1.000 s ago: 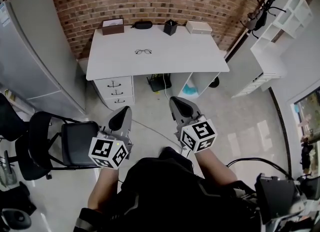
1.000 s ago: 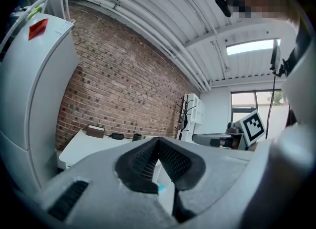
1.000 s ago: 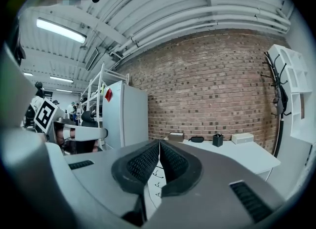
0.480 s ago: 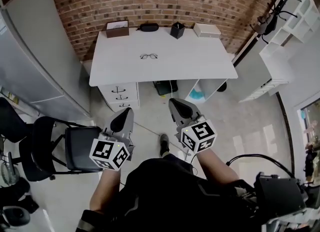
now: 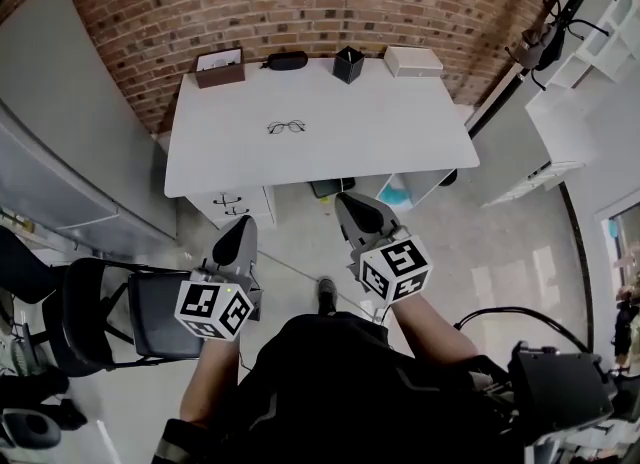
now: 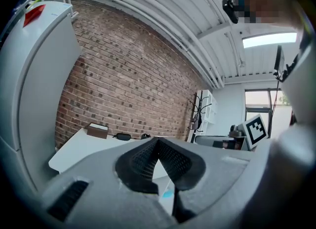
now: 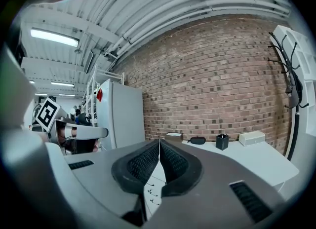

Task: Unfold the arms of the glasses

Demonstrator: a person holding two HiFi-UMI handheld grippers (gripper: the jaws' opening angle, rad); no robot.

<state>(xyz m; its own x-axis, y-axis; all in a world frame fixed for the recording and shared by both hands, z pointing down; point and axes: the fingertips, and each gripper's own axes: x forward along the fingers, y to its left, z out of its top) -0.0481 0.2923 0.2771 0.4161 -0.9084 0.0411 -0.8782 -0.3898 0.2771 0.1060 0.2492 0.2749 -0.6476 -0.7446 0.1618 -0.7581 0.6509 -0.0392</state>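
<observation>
My left tool (image 5: 238, 227) and right tool (image 5: 352, 204) are both closed and empty, well short of the glasses (image 5: 286, 127) lying on the bench (image 5: 400, 122). I should close in level and open both tools before reaching the arms.

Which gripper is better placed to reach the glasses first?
Left, narrowly. The glasses lie left of middle on the desk, more in line with the left gripper than the right gripper. Both are shut and short of the desk.
</observation>
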